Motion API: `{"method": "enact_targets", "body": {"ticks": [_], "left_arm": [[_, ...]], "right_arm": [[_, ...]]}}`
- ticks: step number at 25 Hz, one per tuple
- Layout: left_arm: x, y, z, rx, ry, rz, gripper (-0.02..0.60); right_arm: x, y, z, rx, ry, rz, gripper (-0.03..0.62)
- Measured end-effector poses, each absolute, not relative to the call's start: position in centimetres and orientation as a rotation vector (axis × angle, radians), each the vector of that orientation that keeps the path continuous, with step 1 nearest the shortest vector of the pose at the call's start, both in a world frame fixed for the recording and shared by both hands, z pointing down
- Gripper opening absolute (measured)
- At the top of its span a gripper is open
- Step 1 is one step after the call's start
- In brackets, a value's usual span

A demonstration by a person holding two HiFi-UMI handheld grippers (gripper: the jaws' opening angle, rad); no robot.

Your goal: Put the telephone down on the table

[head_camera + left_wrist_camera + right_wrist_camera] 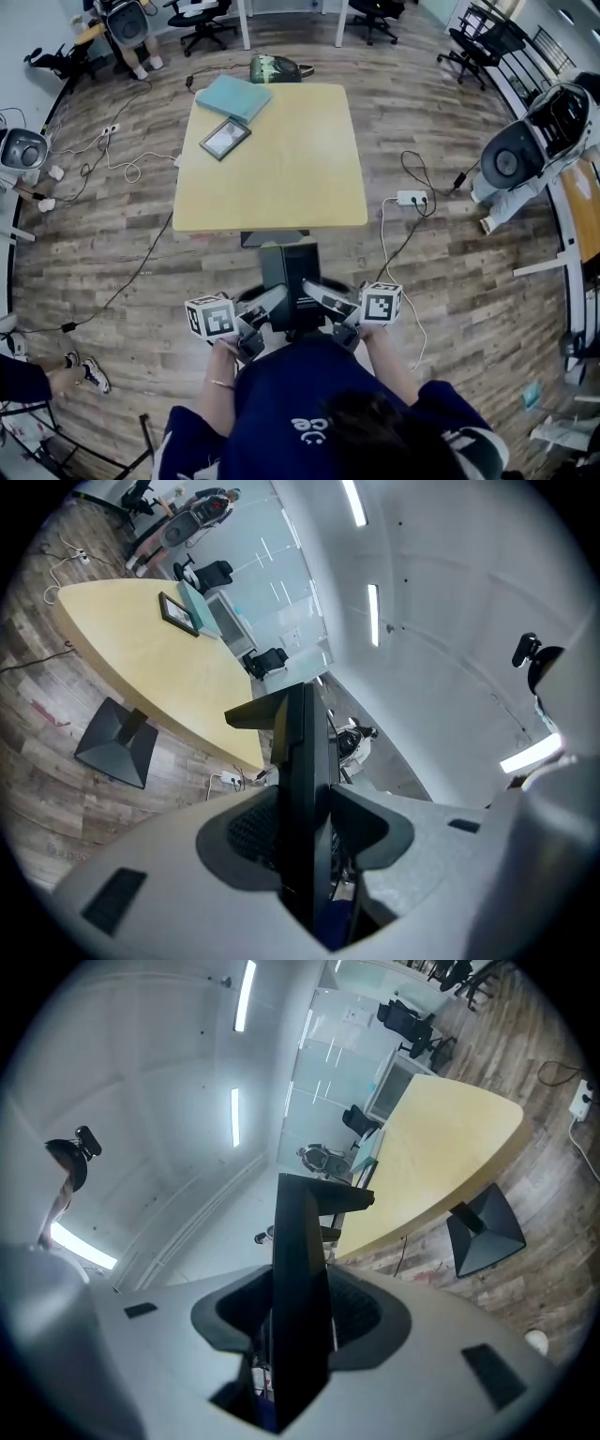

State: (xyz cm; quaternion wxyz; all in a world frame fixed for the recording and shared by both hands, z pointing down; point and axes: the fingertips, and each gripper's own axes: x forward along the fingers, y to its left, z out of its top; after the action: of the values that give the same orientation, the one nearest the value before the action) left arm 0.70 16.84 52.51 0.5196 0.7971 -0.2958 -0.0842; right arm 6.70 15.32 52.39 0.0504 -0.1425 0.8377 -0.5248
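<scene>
The telephone (291,281) is a flat black unit held upright, close to the person's body, short of the near edge of the yellow table (281,178). My left gripper (251,339) grips it from the left and my right gripper (345,330) from the right. In the left gripper view the black telephone (302,780) stands edge-on between the grey jaws, which press on both its sides. The right gripper view shows the same telephone (298,1279) clamped between that gripper's jaws. Its lower part is hidden by the grippers.
On the table's far left lie a teal folder (234,97) and a dark framed tablet (225,139). A dark bag (274,68) sits on the floor beyond the table. A power strip (411,198) and cables lie on the wooden floor, and office chairs stand around.
</scene>
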Motion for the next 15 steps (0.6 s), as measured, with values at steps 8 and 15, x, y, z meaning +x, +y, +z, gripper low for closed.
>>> {"method": "enact_targets", "body": {"ticks": [8, 15], "left_arm": [[3.1, 11.0, 53.1, 1.876, -0.763, -0.235, 0.172], [3.6, 8.3, 52.8, 1.865, -0.792, -0.243, 0.172]], "right_arm": [[9.2, 9.2, 53.0, -0.369, 2.570, -1.627, 0.183], [9.6, 6.4, 53.0, -0.350, 2.558, -1.645, 0.183]]}}
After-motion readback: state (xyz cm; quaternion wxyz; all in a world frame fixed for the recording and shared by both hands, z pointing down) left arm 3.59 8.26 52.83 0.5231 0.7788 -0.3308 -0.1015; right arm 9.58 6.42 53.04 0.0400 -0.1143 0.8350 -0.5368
